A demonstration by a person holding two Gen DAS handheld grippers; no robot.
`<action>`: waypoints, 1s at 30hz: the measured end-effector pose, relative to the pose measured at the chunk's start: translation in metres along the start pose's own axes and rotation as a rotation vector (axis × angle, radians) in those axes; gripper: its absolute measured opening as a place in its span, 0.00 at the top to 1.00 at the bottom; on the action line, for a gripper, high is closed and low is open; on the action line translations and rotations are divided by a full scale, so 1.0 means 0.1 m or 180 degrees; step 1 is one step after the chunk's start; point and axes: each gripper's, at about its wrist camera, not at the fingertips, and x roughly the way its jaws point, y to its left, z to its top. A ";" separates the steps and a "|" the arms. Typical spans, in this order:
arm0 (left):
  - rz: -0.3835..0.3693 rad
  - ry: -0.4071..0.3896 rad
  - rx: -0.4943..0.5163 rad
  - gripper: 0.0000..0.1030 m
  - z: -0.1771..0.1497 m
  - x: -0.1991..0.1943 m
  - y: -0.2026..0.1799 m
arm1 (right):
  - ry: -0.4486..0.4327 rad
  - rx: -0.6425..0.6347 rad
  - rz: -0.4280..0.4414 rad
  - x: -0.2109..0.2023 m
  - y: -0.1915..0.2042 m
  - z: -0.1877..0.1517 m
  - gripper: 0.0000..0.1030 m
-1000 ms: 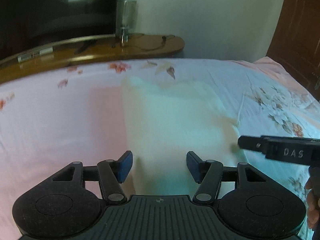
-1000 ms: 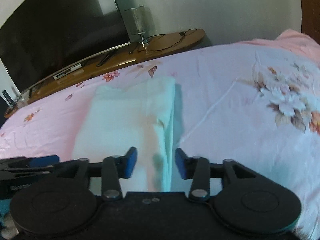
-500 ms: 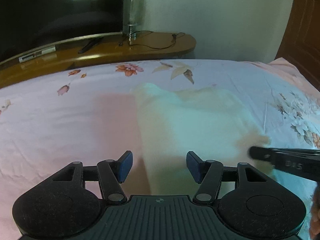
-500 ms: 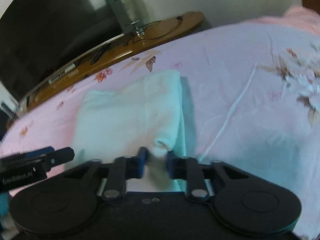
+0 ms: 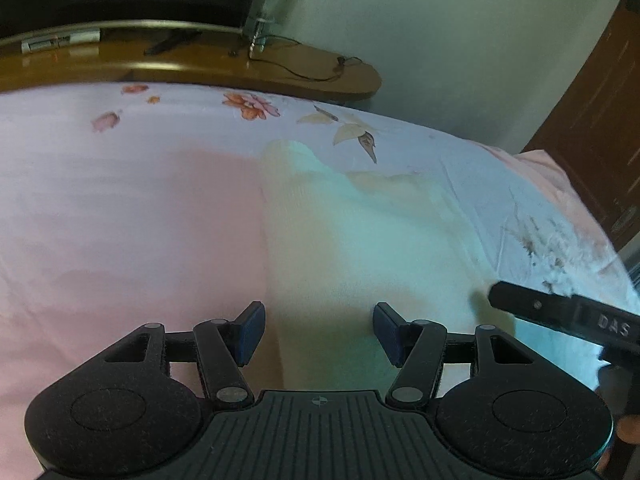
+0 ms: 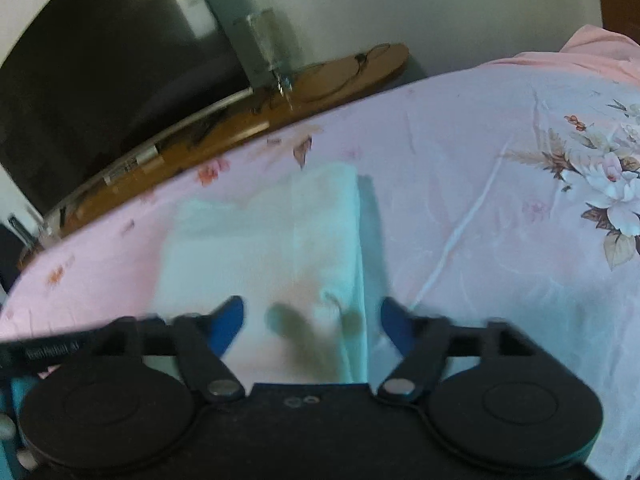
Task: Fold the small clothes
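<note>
Hovering over folded pale cloth (image 5: 360,248) on bed (image 5: 120,208): left tool (image 5: 320,330) open; right tool (image 6: 312,322) just opened, gripping nothing.

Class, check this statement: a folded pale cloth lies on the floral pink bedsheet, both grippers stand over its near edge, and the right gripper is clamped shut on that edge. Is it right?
Not quite. The right gripper is not clamped: the right wrist view shows its jaws apart, having just been opening, with the folded pale cloth lying loose between them. The rest holds: the cloth lies on the floral pink bedsheet, and the left gripper also stands over its near edge.
</note>
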 end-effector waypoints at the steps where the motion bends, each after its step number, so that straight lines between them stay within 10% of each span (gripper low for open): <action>1: -0.0031 0.0026 -0.0039 0.34 0.00 0.04 0.01 | 0.0014 0.0012 0.0005 0.03 -0.01 0.03 0.27; 10: -0.0385 -0.0007 -0.0354 0.29 -0.10 0.26 0.18 | 0.0232 0.0403 0.0136 0.39 -0.29 0.03 0.29; 18: -0.0344 -0.0051 -0.0449 0.64 -0.09 0.26 0.08 | 0.0167 0.0227 0.0202 0.45 -0.08 0.01 0.67; 30: -0.0331 -0.0456 -0.0175 0.68 0.03 -0.32 -0.01 | -0.0167 -0.0313 0.0291 -0.01 0.47 0.09 0.71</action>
